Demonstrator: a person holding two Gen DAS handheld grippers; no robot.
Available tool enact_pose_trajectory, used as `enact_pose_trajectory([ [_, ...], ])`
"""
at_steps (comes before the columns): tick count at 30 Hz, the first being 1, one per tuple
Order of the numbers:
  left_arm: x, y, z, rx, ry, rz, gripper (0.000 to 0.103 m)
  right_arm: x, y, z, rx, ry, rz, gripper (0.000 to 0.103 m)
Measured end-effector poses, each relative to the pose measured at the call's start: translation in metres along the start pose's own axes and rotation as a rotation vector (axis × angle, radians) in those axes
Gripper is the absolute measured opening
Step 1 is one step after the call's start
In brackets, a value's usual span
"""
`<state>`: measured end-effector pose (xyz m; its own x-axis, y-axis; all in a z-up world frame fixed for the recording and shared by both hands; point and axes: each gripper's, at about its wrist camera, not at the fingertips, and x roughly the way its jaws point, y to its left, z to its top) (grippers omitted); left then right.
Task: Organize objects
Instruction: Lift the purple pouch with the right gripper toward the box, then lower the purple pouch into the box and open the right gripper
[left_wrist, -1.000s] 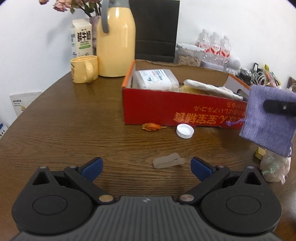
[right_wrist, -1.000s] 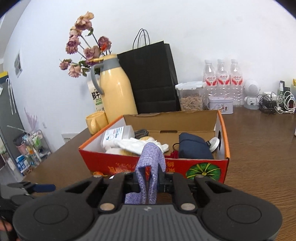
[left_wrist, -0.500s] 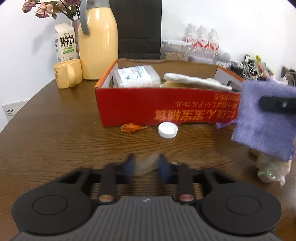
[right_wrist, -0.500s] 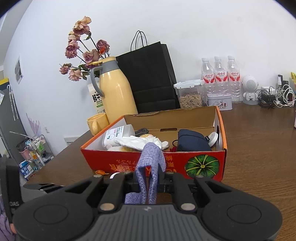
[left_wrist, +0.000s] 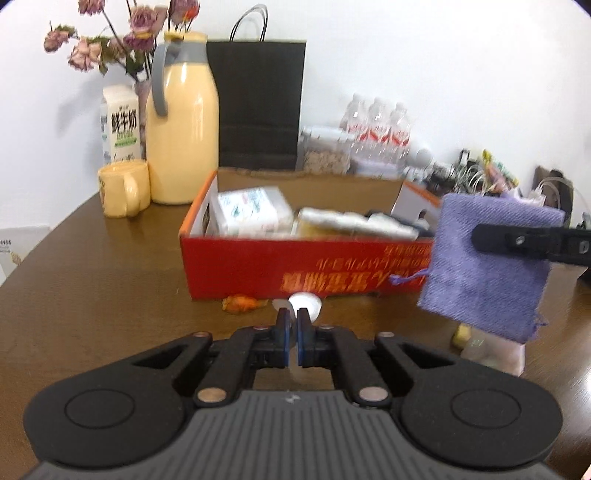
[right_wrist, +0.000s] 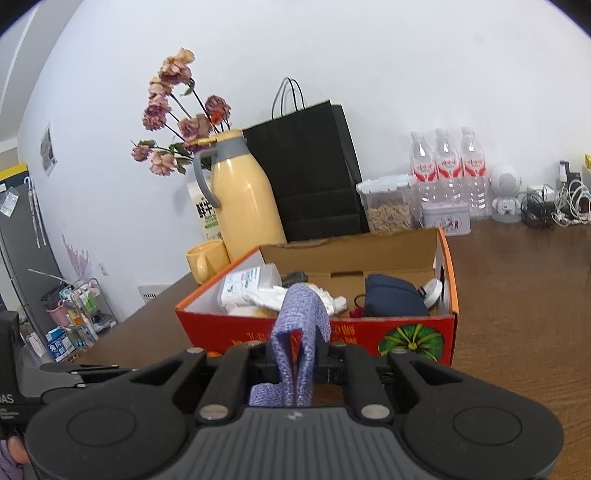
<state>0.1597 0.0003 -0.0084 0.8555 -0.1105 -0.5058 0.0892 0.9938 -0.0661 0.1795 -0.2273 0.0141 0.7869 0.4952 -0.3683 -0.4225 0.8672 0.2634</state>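
My left gripper (left_wrist: 293, 321) is shut on a small translucent piece (left_wrist: 293, 363), which shows only as a pale sliver between the blue pads, a little above the wooden table. Just beyond the fingertips lie a white bottle cap (left_wrist: 309, 303) and an orange dried petal (left_wrist: 240, 303), in front of the red cardboard box (left_wrist: 258, 266). My right gripper (right_wrist: 295, 354) is shut on a purple woven pouch (right_wrist: 301, 317), which hangs in the air near the box's right front corner. The pouch (left_wrist: 487, 273) also hangs at the right of the left wrist view. The red cardboard box (right_wrist: 258, 332) holds several items.
Behind the box stand a yellow thermos (left_wrist: 183, 133), a yellow mug (left_wrist: 123, 188), a milk carton (left_wrist: 120, 123), a black paper bag (left_wrist: 258, 103) and water bottles (right_wrist: 447, 170). Tangled cables (right_wrist: 554, 206) lie at the back right. A crumpled clear wrapper (left_wrist: 491, 352) sits below the pouch.
The left jaws closed from wide open onto the translucent piece, and the left gripper then lifted slightly and tilted up. The right gripper kept holding the pouch almost still.
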Motion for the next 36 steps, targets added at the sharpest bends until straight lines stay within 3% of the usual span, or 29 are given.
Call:
enact_pose_trajectory([
  [10,-0.006,-0.013,0.057,0.011,-0.167,-0.046,0.004,0.005,0.014,0.038,-0.030,-0.097,0.028,0.012],
  [19,0.034,-0.026,0.100,-0.002,-0.239,-0.073,0.004,0.049,0.006,0.078,0.014,-0.159,0.011,0.012],
  [24,0.077,-0.031,0.108,-0.001,-0.213,-0.058,0.004,0.091,-0.015,0.082,0.053,-0.137,-0.039,0.012],
  [29,0.116,-0.028,0.104,0.001,-0.160,-0.027,0.004,0.130,-0.041,0.064,0.088,-0.085,-0.100,0.012],
  [34,0.132,-0.024,0.095,0.016,-0.116,0.007,0.005,0.146,-0.053,0.051,0.066,-0.024,-0.157,0.012],
  [36,0.130,-0.023,0.094,0.020,-0.119,0.027,0.007,0.147,-0.051,0.048,0.032,-0.004,-0.177,0.017],
])
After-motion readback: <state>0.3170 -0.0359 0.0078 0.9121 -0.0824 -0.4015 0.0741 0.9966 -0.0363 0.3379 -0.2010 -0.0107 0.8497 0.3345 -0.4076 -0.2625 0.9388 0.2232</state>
